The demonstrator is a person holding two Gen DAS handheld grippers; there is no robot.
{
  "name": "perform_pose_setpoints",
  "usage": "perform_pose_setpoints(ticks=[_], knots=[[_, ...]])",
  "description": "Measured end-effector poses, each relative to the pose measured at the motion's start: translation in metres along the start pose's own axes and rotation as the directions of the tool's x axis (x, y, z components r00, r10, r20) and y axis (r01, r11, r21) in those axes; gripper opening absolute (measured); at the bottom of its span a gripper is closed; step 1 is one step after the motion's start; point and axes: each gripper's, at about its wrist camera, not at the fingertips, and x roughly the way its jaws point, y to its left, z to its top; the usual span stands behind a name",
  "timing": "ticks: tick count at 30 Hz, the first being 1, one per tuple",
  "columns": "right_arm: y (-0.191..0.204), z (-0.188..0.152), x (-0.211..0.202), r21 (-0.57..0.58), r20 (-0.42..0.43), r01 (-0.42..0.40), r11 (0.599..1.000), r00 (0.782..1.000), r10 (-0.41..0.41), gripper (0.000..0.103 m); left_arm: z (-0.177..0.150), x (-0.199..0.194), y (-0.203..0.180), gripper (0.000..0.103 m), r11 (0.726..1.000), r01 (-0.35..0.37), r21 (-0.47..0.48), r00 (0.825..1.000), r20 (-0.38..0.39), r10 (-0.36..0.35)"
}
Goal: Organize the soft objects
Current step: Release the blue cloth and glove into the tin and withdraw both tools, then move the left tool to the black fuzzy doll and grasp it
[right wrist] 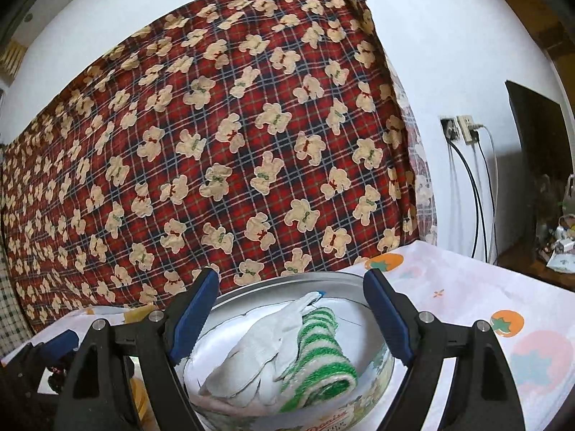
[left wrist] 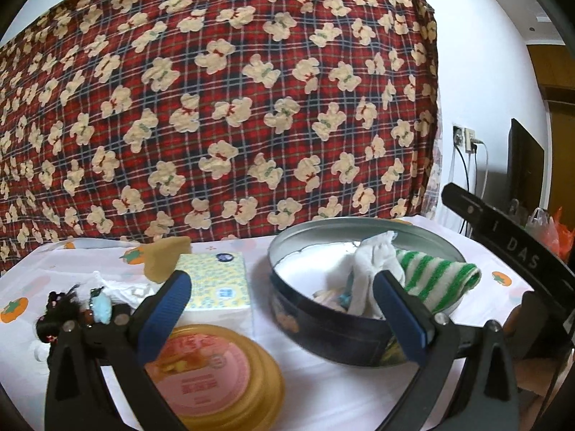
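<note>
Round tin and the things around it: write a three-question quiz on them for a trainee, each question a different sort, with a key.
1. True or false: the green-striped cloth lies in the round tin.
2. What sits left of the tin in the left wrist view? A) tissue pack B) kettle C) shoe
3. Fill in: the right gripper's jaws are ____.

Key: 1 true; 2 A; 3 open

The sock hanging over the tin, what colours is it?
Green and white stripes; the left wrist view shows it best.
</note>
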Motion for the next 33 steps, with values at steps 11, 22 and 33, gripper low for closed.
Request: perform_pose_setpoints(ticks=[11, 22, 33], knots=[[0.016, -0.01, -0.007, 0.073, -0.034, -0.038, 0.997, 0.999, 0.041, 0.084, -0.003, -0.01, 0.028, 0.102, 0.999, -0.038, -0.019, 0.999, 0.002, 0.038], [0.06, -0.023, -0.011, 0.07, -0.061, -0.112, 0.991, 0.991, 0.117, 0.084, -0.007, -0.017, 0.07, 0.102, 0.994, -0.105, -0.043, 0.994, -0.006, 0.105], [0.119, -0.037, -0.009, 0.034, -0.106, -0.197, 0.98, 0.974, 0.199, 0.085, -0.011, -0.021, 0.121, 0.102, 0.98, -0.19, -0.062, 0.982, -0.027, 0.189]])
